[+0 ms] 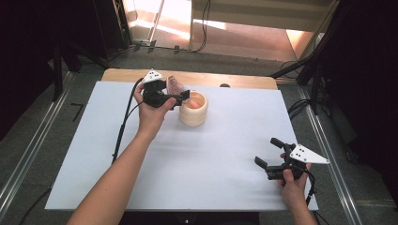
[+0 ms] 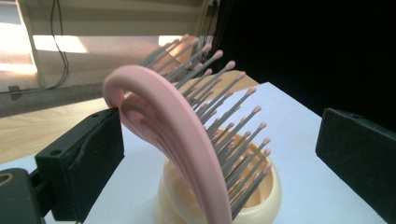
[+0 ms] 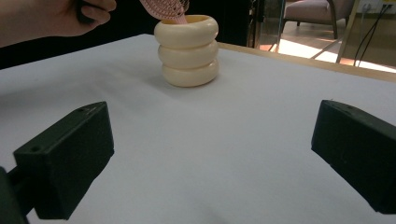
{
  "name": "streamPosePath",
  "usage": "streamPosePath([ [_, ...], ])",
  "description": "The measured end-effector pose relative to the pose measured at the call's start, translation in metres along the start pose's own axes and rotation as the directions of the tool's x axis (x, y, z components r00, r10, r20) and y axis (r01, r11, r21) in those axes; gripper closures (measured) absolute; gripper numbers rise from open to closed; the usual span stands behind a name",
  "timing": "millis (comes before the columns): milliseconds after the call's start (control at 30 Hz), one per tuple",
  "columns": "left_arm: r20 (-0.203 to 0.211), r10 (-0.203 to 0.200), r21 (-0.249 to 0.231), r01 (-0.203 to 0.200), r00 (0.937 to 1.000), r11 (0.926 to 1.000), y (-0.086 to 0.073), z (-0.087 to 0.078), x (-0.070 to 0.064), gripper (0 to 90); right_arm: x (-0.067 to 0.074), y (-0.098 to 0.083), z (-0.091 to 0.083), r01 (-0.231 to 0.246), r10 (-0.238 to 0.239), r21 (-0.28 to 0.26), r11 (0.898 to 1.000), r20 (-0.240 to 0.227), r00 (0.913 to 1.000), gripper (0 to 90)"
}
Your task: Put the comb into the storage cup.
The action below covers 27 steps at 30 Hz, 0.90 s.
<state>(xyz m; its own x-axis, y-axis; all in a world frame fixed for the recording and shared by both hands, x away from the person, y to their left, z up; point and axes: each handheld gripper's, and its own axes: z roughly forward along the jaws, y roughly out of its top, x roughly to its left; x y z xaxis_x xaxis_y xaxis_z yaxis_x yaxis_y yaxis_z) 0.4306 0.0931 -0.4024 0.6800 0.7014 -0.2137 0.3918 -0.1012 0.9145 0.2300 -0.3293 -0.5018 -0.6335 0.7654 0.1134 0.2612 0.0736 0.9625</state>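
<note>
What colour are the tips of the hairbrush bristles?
Pink, on grey bristles of the hairbrush; clearest in the left gripper view.

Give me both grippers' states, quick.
Left gripper: open, jaws apart around the pink hairbrush standing in the cream holder.
Right gripper: open, holding nothing.

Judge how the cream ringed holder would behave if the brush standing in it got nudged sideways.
The holder looks squat and wide-based, so it would probably slide before tipping. Its smooth, rounded rings may be slippery to pinch. The pink hairbrush leans inside it, head well above the rim, so a sideways nudge could lever the holder over.
</note>
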Motion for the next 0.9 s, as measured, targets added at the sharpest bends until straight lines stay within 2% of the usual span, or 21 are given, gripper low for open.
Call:
streamPosePath([
  [200, 0.008, 0.01, -0.03, -0.01, 0.9999, 0.9995, 0.001, -0.008, -0.001, 0.0, 0.0, 0.0, 0.0, 0.002, -0.002, 0.0, 1.0, 0.0, 1.0, 0.0],
  [400, 0.011, 0.028, -0.034, -0.028, 0.9995, 0.999, -0.001, -0.016, -0.002, 0.0, 0.0, 0.0, 0.0, 0.001, -0.001, 0.001, 1.0, 0.003, 1.0, 0.0],
  [900, 0.027, 0.045, -0.049, -0.044, 0.9986, 0.9978, -0.015, -0.038, -0.001, 0.0, 0.001, 0.0, 0.001, 0.0, 0.0, 0.004, 1.0, 0.005, 1.0, 0.0],
])
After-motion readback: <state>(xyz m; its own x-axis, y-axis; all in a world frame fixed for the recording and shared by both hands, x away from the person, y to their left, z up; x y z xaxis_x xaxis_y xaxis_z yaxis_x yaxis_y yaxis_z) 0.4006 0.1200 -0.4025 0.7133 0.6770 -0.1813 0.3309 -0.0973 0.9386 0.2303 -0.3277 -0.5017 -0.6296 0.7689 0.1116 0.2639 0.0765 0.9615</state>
